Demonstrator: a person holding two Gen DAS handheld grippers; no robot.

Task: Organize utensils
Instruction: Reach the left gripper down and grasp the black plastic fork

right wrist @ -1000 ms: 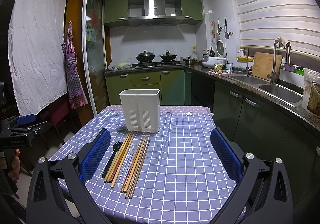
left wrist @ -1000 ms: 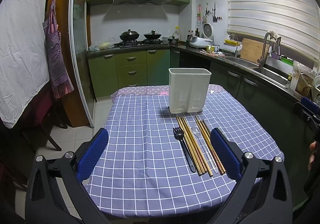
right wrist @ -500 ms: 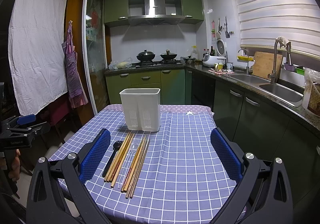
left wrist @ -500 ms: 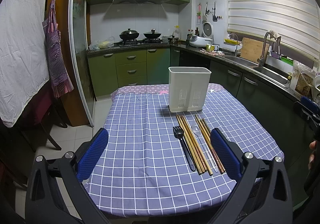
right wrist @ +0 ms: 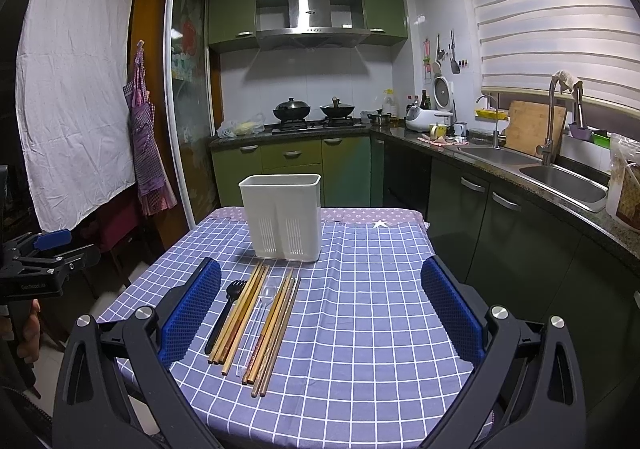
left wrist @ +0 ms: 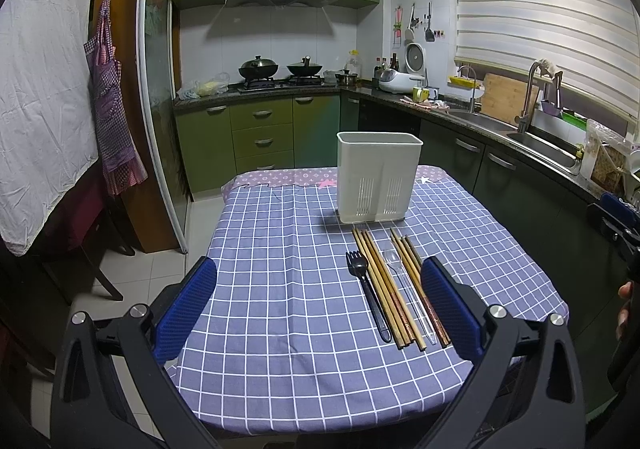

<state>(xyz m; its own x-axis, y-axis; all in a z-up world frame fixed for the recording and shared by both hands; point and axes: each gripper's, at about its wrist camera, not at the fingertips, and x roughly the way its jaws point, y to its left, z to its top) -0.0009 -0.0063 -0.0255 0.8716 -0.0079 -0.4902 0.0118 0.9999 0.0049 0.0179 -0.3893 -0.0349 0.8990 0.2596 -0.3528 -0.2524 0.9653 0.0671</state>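
Note:
A white utensil holder [left wrist: 379, 181] [right wrist: 283, 216] stands upright at the far middle of the table. In front of it lie a black fork [left wrist: 366, 293] [right wrist: 224, 313], several wooden chopsticks [left wrist: 384, 289] [right wrist: 240, 317] and a clear plastic spoon [left wrist: 404, 285] [right wrist: 260, 313], side by side. My left gripper [left wrist: 320, 305] is open and empty above the table's near edge, left of the utensils. My right gripper [right wrist: 320, 309] is open and empty above the near edge, right of the utensils.
The table has a blue checked cloth [left wrist: 280, 249] [right wrist: 380, 289]. Green cabinets and a counter with a sink [right wrist: 560, 177] run along the right. A stove with pans [left wrist: 280, 71] is at the back. A chair [left wrist: 92, 217] and an apron stand left.

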